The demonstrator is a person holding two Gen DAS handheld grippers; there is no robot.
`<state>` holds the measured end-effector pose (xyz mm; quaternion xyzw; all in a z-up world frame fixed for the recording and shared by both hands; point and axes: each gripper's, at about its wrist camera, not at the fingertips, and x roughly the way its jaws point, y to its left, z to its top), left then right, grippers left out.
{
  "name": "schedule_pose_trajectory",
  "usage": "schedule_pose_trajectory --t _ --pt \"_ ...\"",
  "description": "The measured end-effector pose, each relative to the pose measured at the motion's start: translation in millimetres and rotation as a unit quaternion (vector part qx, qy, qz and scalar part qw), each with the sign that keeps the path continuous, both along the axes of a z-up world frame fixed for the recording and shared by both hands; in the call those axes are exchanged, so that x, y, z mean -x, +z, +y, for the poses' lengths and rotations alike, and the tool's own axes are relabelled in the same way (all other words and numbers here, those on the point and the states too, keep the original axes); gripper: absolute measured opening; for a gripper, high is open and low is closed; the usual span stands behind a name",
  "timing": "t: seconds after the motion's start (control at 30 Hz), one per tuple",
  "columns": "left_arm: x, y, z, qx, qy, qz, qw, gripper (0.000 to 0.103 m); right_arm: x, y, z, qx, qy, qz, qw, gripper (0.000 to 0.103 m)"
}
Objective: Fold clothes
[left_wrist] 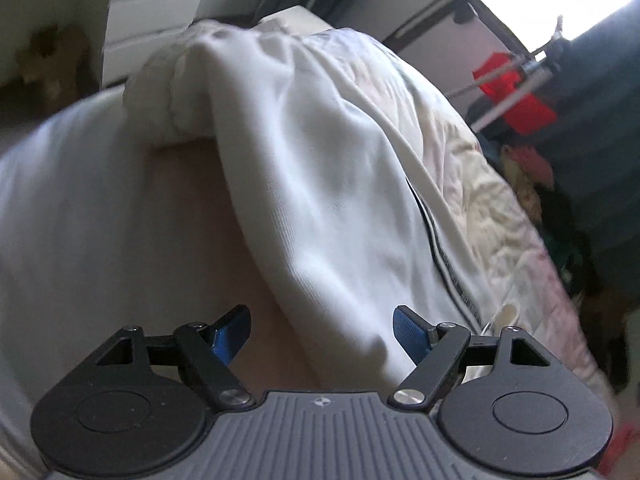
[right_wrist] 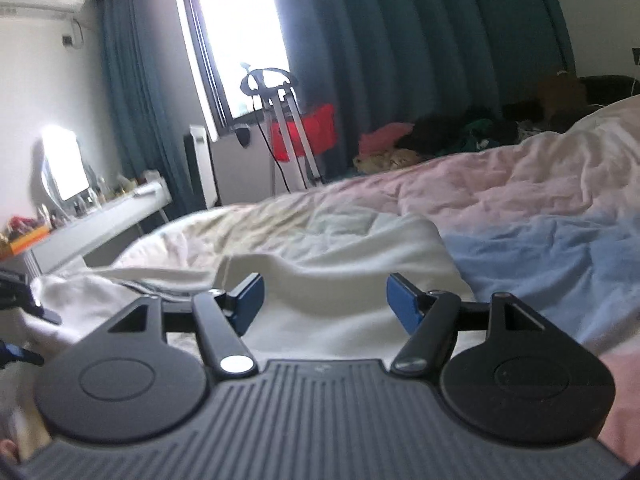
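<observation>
Left wrist: white garment (left_wrist: 320, 184) between spread fingers (left_wrist: 408, 330).

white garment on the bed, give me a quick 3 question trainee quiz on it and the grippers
1. True or false: the left gripper is shut on the white garment.
2. What runs along the garment's edge in the left wrist view? A) a dark striped trim B) a row of red buttons C) a yellow ribbon
3. Fill in: in the right wrist view, the right gripper is open with the garment lying on the ____ .

Key:
1. False. Its jaws stand apart, with the cloth between them but not clamped.
2. A, the dark striped trim.
3. Bed, on its pink and blue quilt.
</observation>
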<state>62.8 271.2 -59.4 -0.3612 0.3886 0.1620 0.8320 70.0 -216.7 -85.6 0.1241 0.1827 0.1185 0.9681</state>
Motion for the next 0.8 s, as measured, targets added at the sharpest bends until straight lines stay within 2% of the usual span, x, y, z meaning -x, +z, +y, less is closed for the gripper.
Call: schedule_pose_trajectory --t 0.2,0.3,0.53,0.67,0.8 --pt "-13 -16 22 0.048 0.042 -0.006 0.998 0.08 -5 -6 9 0.024 0.014 0.052 0.998 0.071" --pt "-16 -21 35 0.068 0.062 -0.019 0.9956 0.077 -4 -10 12 0.036 0.007 0.058 0.998 0.071" --pt "-18 -29 74 0.087 0.117 -0.055 0.9877 0.075 -5 -9 9 0.036 -0.002 0.056 0.998 0.071" --pt "-20 -26 81 0.063 0.131 -0.076 0.9865 0.069 -5 -9 12 0.053 -0.013 0.052 0.997 0.071" --pt "-21 -21 87 0.03 0.146 -0.101 0.9836 0.056 -7 -14 10 0.059 -0.021 0.074 0.995 0.071"
